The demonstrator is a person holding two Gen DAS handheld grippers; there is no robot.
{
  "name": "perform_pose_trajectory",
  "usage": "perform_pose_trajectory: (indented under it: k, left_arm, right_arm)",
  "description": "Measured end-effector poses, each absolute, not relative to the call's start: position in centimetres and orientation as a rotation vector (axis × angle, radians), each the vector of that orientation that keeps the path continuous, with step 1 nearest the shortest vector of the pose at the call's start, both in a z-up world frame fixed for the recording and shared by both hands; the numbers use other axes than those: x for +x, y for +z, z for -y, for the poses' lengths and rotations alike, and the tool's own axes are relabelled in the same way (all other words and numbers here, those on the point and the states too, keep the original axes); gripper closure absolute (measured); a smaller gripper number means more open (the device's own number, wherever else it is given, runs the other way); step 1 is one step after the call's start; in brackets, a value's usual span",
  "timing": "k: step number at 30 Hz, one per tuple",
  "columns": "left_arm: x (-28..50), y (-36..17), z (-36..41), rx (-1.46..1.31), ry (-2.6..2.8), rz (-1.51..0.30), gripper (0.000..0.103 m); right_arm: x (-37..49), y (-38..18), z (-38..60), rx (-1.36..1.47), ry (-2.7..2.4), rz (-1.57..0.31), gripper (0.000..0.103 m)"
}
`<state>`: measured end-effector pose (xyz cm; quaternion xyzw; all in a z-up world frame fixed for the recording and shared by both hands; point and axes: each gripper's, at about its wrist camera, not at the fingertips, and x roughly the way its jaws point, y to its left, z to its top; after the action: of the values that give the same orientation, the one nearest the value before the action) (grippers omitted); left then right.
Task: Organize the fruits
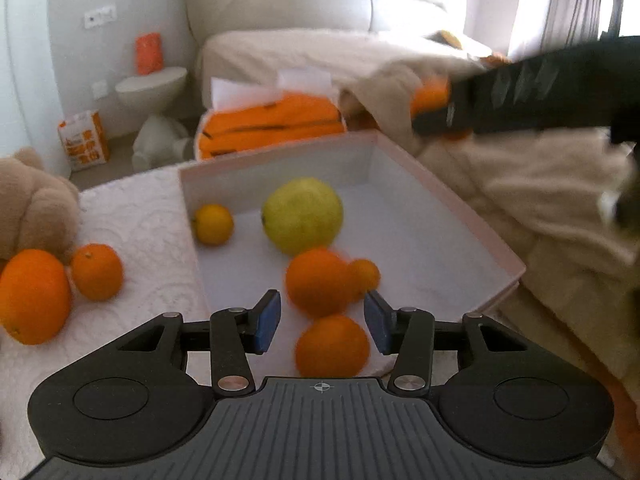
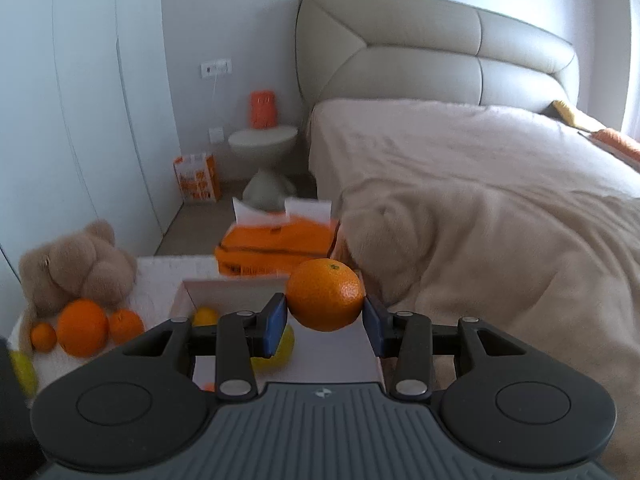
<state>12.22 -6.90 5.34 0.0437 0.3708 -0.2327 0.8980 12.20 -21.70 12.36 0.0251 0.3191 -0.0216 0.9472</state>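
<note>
A shallow white box [image 1: 452, 200] with a pinkish rim lies under my left gripper [image 1: 323, 320], whose jaws stand open. In the box are a large yellow-green fruit [image 1: 302, 216], a small yellow citrus [image 1: 213, 224], a mid-size orange [image 1: 318, 282] with a small one [image 1: 365, 278] beside it, and another orange [image 1: 332, 346] low between my blue pads, which do not press on it. My right gripper [image 2: 325, 320] is shut on an orange [image 2: 326, 294], held in the air over the box [image 2: 240, 292]. In the left wrist view the right gripper [image 1: 520, 88] shows blurred at the upper right.
Two loose oranges [image 1: 34, 296] [image 1: 97, 272] rest on a white textured cloth [image 1: 140, 216] left of the box, by a tan teddy bear [image 1: 32, 200]. Behind the box stand orange boxes [image 1: 272, 124]. A beige blanket [image 2: 480, 248] and the bed fill the right side.
</note>
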Motion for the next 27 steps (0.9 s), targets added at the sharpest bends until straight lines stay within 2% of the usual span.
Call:
perform_pose_trajectory:
  k: [15, 18, 20, 27]
  left_arm:
    - [7.1, 6.6, -3.5, -0.146, -0.416, -0.64, 0.052]
    - [6.7, 6.1, -5.9, -0.162, -0.367, -0.644, 0.052]
    - [6.3, 5.7, -7.7, -0.188, -0.323, -0.639, 0.052]
    - [5.1, 5.3, -14.1, -0.29, -0.097, -0.57, 0.052]
  right_arm:
    - [14.5, 4.9, 20.4, 0.075, -0.043, -0.875, 0.061]
    - [14.5, 4.3, 19.8, 0.066, -0.058, -0.87, 0.057]
    - [14.4, 4.4, 19.5, 0.079, -0.042, -0.877, 0.049]
    - [12.8, 7.5, 16.2, -0.002, -0.063, -0.774, 0.043]
